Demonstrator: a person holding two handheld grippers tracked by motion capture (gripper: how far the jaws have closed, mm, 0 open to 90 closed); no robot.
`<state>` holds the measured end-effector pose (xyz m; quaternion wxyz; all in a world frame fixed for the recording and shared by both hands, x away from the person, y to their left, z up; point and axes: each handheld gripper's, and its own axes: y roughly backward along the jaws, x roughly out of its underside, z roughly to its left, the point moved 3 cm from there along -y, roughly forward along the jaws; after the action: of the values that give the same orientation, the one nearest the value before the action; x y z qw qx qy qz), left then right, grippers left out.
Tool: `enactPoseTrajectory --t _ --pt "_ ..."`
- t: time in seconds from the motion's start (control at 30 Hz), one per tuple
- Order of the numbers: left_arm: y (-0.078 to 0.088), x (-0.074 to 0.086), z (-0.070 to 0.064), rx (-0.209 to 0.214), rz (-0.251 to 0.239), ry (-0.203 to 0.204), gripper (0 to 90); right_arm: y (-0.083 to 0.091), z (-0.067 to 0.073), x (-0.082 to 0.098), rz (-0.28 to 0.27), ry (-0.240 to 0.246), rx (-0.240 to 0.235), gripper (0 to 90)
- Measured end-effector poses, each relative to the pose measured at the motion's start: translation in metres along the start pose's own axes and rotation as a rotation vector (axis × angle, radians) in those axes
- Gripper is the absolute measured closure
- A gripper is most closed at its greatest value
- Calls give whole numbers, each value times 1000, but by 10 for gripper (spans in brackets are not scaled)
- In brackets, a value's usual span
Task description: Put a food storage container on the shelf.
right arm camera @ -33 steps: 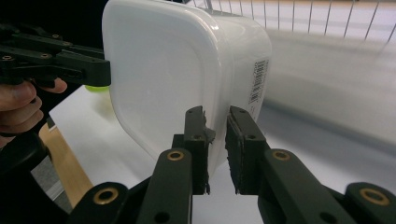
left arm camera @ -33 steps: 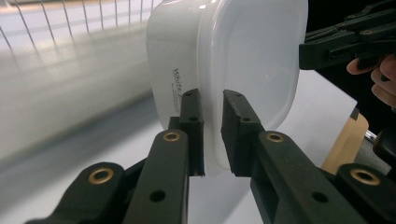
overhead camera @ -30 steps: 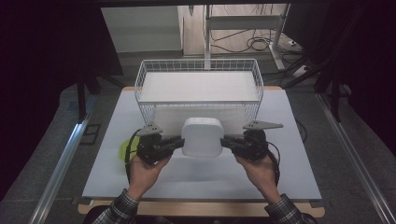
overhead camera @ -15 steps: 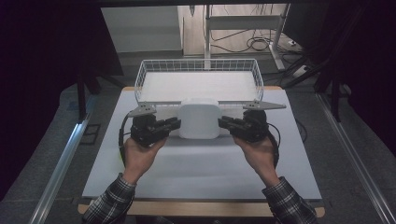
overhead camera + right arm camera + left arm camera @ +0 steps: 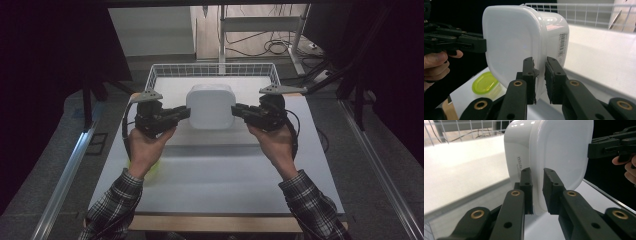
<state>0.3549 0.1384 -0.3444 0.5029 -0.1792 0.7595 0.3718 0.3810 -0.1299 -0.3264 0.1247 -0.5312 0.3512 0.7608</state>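
both my grippers have lifted the white container up toward the wire basket; left gripper and right gripper each pinch its rim, so next i lower it inside.

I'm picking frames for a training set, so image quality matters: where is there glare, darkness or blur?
High view: dim overall, black surroundings, the white container soft-edged. Left gripper view: the container's flat face and the white surface in the wire basket are washed out. Right gripper view: sharper, barcode label visible, background left black.
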Motion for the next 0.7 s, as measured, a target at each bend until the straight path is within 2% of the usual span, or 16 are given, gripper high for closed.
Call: enactPoseTrajectory --t 0.3,0.7 --pt "-2 -25 12 -9 -18 -2 793 -6 -5 -24 -24 8 4 789" --pt "-15 -41 26 -14 -16 19 791 -18 -20 -40 -27 -21 9 788"
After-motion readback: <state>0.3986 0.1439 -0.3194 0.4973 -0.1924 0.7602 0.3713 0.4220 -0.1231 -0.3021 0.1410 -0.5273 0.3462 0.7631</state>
